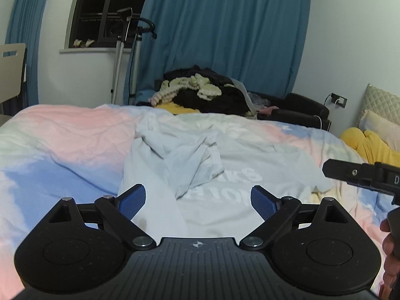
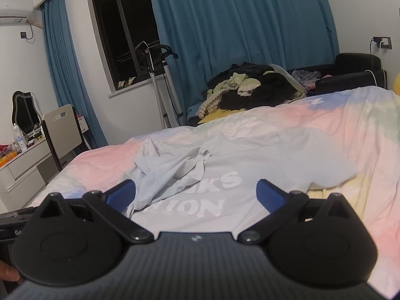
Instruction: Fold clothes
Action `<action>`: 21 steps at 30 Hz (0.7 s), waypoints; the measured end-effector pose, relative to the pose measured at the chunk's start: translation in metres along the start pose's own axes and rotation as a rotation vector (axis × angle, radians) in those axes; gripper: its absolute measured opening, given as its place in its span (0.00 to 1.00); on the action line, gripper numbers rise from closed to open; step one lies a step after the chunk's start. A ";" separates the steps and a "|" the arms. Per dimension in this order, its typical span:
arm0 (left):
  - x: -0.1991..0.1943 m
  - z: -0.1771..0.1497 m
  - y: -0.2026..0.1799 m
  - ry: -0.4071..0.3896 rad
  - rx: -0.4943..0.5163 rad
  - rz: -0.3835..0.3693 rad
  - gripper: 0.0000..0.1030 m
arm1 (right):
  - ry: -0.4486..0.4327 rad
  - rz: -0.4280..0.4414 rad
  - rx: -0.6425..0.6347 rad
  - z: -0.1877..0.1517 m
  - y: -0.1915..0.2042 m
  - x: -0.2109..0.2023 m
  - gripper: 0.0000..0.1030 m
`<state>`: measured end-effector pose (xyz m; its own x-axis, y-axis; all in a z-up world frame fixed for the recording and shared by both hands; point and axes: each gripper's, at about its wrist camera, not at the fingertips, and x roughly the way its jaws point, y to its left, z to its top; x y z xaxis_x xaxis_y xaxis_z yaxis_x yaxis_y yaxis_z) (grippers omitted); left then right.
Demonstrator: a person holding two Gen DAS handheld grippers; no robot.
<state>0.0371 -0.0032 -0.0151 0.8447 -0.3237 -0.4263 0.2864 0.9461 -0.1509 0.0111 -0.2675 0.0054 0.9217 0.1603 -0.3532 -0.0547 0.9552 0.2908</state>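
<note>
A pale blue T-shirt with white lettering lies spread on the bed, its left side bunched into a crumpled fold. My left gripper hovers just above the shirt's near part, jaws wide open with nothing between the blue pads. In the right wrist view the same T-shirt fills the middle, with the crumpled fold on its left. My right gripper is open too, empty, over the lettered area. The right gripper's body shows at the right edge of the left wrist view.
The bed carries a pastel pink, blue and green duvet. A pile of dark and cream clothes sits beyond the far edge. Yellow cushion and pillows lie at the right. A chair and dresser stand left of the bed.
</note>
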 end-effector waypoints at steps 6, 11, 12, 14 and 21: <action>-0.004 -0.004 0.003 0.011 -0.012 0.015 0.92 | -0.010 -0.003 -0.008 -0.003 0.002 0.000 1.00; -0.011 -0.007 0.003 -0.027 -0.025 0.037 0.92 | -0.013 -0.003 0.009 -0.003 -0.001 0.000 1.00; -0.013 -0.007 0.003 -0.032 -0.027 0.039 0.92 | -0.016 -0.002 0.014 -0.002 -0.003 0.001 1.00; -0.013 -0.007 0.004 -0.037 -0.031 0.041 0.92 | -0.020 0.005 0.039 0.003 -0.010 0.004 1.00; -0.009 -0.010 0.005 -0.010 -0.048 0.021 0.92 | 0.076 -0.006 0.481 0.019 -0.084 0.057 1.00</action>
<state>0.0265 0.0042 -0.0212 0.8549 -0.3031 -0.4211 0.2465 0.9514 -0.1843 0.0758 -0.3438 -0.0221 0.8897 0.1900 -0.4152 0.1511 0.7355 0.6604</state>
